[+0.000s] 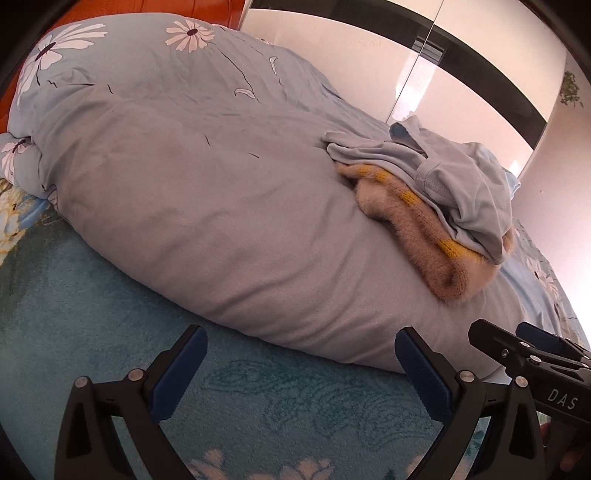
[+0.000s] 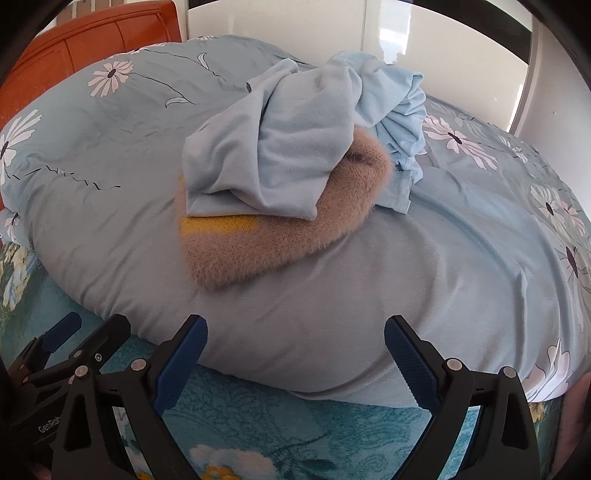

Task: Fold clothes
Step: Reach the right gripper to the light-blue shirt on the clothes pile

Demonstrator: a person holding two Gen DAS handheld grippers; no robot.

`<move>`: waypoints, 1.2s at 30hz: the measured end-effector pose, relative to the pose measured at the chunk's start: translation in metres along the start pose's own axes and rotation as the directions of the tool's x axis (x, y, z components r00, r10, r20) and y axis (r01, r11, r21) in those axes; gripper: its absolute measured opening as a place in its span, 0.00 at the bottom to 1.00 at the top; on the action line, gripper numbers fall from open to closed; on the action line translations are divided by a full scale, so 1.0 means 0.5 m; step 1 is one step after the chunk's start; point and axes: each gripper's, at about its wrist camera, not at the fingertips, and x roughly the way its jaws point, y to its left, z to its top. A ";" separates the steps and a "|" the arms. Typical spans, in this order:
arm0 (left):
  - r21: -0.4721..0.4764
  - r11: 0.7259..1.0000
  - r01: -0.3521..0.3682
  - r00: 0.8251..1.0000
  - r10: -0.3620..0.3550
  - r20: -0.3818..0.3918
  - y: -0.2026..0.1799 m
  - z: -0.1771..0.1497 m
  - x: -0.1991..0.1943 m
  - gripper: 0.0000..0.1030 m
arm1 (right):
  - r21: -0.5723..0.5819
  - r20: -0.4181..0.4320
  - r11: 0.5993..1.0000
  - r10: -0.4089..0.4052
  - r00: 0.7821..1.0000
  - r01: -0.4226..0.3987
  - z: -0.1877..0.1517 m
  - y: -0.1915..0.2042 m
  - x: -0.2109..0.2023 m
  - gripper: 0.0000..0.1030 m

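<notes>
Clothes: blue shirt (image 2: 280,147) crumpled over tan sweater (image 2: 258,251), frame centre, on duvet (image 2: 424,295) | left tool (image 1: 301,369), right tool (image 2: 295,360): both spread, empty | risk: grabbing both garments together, or snagging duvet.

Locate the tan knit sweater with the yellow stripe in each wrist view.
Left wrist: the tan sweater lies right of centre, on the quilt, under the light blue garment.
Right wrist: the tan sweater lies at centre, its near edge sticking out below the light blue garment.
Shared landmark: the orange headboard, upper left in both views.
</notes>
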 end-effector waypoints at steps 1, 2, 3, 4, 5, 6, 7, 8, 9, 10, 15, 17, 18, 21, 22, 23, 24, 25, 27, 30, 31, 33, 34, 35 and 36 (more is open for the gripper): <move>0.000 1.000 -0.001 1.000 0.001 -0.001 -0.002 0.004 0.007 1.00 | 0.001 -0.003 1.000 -0.001 1.000 0.001 0.001 0.000 0.001 0.94; 0.000 1.000 -0.002 1.000 0.002 -0.001 -0.004 0.009 0.014 1.00 | 0.002 -0.004 1.000 0.000 1.000 0.000 0.001 -0.002 0.001 0.94; -0.001 1.000 -0.003 1.000 0.003 -0.001 -0.007 0.015 0.022 1.00 | 0.001 -0.006 1.000 0.002 1.000 -0.002 0.003 -0.005 0.001 0.94; -0.001 1.000 -0.003 1.000 0.003 0.000 -0.009 0.021 0.030 1.00 | 0.001 -0.008 1.000 0.001 1.000 -0.001 0.005 -0.006 0.002 0.94; -0.002 1.000 -0.004 1.000 0.004 0.000 -0.011 0.027 0.039 1.00 | 0.001 -0.011 1.000 0.000 1.000 0.000 0.007 -0.006 0.003 0.94; -0.003 1.000 -0.004 1.000 0.004 0.000 -0.015 0.033 0.050 1.00 | 0.001 -0.011 1.000 -0.001 1.000 0.001 0.005 -0.005 0.006 0.94; -0.005 1.000 -0.001 1.000 0.001 0.005 -0.011 0.004 0.022 1.00 | 0.001 -0.010 1.000 -0.005 1.000 0.005 0.003 0.002 0.009 0.94; -0.008 1.000 0.000 1.000 0.000 0.008 -0.005 -0.018 0.000 1.00 | 0.002 -0.011 1.000 -0.008 1.000 0.008 0.003 0.001 0.008 0.94; -0.007 1.000 0.001 1.000 -0.001 0.006 -0.003 -0.016 -0.001 1.00 | 0.003 -0.010 1.000 -0.010 1.000 0.010 0.001 0.001 0.010 0.94; -0.005 1.000 0.003 1.000 -0.003 0.002 0.000 -0.011 0.000 1.00 | 0.006 -0.010 1.000 -0.010 1.000 0.011 0.001 0.002 0.009 0.94; -0.006 1.000 0.011 1.000 -0.011 -0.008 0.011 0.000 -0.004 1.00 | 0.011 -0.012 1.000 -0.011 1.000 0.011 0.002 0.004 0.009 0.94; -0.004 1.000 0.009 1.000 -0.009 -0.009 0.010 0.003 -0.005 1.00 | 0.007 -0.010 1.000 -0.015 1.000 0.015 0.003 0.005 0.009 0.94; -0.003 1.000 0.009 1.000 -0.009 -0.008 0.011 0.003 -0.005 1.00 | 0.004 -0.011 1.000 -0.014 1.000 0.014 0.004 0.005 0.009 0.94; 0.007 1.000 0.000 1.000 0.000 -0.001 0.010 0.006 -0.008 1.00 | -0.014 0.004 1.000 -0.014 1.000 0.014 0.013 0.008 0.002 0.94; 0.007 1.000 -0.010 1.000 0.010 -0.003 0.010 0.007 -0.010 1.00 | -0.024 0.017 1.000 -0.014 1.000 0.015 0.018 0.011 -0.003 0.94; 0.007 1.000 -0.020 1.000 0.020 -0.004 0.012 0.008 -0.013 1.00 | -0.033 0.030 0.999 -0.015 0.999 0.016 0.024 0.013 -0.007 0.94; 0.007 0.999 -0.031 1.000 0.031 -0.001 0.015 0.009 -0.014 1.00 | -0.041 0.049 0.999 -0.017 0.999 0.019 0.032 0.014 -0.014 0.94; 0.003 0.999 -0.047 0.999 0.047 0.002 0.020 0.011 -0.017 1.00 | -0.052 0.076 0.999 -0.010 0.997 0.014 0.046 0.017 -0.022 0.94; -0.015 0.997 -0.074 0.997 0.074 0.011 0.032 0.014 -0.023 1.00 | -0.086 0.109 0.996 -0.002 0.994 0.011 0.071 0.035 -0.025 0.94; -0.103 0.995 0.002 0.999 0.002 0.041 0.072 0.018 -0.024 1.00 | -0.143 0.136 0.989 -0.019 0.991 0.039 0.119 0.067 -0.013 0.94; -0.134 0.990 0.038 0.998 -0.031 0.051 0.086 0.018 -0.022 1.00 | -0.160 0.146 0.986 -0.024 0.989 0.047 0.134 0.078 -0.008 0.94; -0.177 0.982 0.072 0.997 -0.064 0.048 0.106 0.020 -0.019 1.00 | -0.204 0.158 0.978 -0.017 0.987 0.050 0.160 0.103 0.006 0.94; -0.196 0.978 0.068 0.997 -0.062 0.034 0.111 0.021 -0.018 1.00 | -0.226 0.163 0.973 -0.014 0.987 0.052 0.172 0.115 0.013 0.94; -0.208 0.976 0.063 0.998 -0.059 0.024 0.116 0.022 -0.017 1.00 | -0.249 0.148 0.967 -0.026 0.989 0.062 0.178 0.125 0.027 0.92; -0.211 0.975 0.066 0.998 -0.062 0.026 0.119 0.022 -0.015 1.00 | -0.266 0.136 0.961 -0.035 0.990 0.071 0.180 0.133 0.039 0.91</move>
